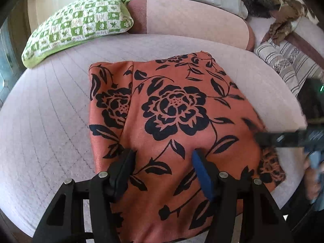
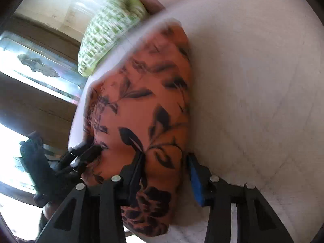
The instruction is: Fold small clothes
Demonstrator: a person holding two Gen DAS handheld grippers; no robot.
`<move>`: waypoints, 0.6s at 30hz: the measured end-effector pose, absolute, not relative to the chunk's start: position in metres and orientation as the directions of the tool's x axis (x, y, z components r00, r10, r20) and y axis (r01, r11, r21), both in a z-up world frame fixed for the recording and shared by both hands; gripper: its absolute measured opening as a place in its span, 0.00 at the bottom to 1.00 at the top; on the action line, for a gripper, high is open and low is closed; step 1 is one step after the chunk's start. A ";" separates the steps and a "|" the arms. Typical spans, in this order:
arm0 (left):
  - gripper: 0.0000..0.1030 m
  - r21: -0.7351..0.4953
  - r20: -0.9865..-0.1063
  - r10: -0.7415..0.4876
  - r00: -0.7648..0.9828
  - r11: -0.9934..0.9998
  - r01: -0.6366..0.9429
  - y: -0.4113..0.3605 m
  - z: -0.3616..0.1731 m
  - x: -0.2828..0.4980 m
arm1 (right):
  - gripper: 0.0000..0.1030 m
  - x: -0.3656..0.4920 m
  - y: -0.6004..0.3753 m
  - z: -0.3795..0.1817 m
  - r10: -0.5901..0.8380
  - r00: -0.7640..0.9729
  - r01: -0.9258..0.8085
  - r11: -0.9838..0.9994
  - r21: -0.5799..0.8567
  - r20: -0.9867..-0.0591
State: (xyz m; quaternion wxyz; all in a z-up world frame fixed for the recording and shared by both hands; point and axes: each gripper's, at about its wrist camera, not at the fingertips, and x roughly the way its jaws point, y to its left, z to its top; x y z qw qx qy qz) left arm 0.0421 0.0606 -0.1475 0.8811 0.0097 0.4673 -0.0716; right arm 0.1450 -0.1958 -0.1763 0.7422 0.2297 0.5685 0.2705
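My orange floral cloth (image 1: 172, 121) lies already doubled on the pale quilted mattress (image 1: 50, 121), in front of the green checked pillow (image 1: 81, 26). My left tongs (image 1: 162, 156) hover over its near edge, jaws parted, holding nothing. My right tongs (image 2: 164, 158) straddle its right border (image 2: 182, 121), half open, one pad on the fabric and the other just off it; I judge no real grip yet. For a clean next fold I should pinch both near corners evenly and lift together. The cloth's long axis runs from near to far, its fold line towards the far left.
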 end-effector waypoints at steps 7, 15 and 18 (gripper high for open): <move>0.60 -0.079 -0.821 -0.137 0.554 0.989 0.128 0.064 -0.146 0.044 | 0.93 0.171 -0.211 -0.128 0.704 0.346 -0.127 0.691 0.712 -0.621; 0.60 -0.105 -0.820 -0.157 0.551 0.986 0.126 0.071 -0.146 0.048 | 0.42 0.177 -0.161 -0.130 0.649 0.245 -0.217 0.761 0.612 -0.720; 0.60 -0.076 -0.825 -0.130 0.550 0.990 0.120 0.066 -0.144 0.048 | 0.56 0.184 -0.164 -0.158 0.558 0.203 -0.176 0.829 0.530 -0.805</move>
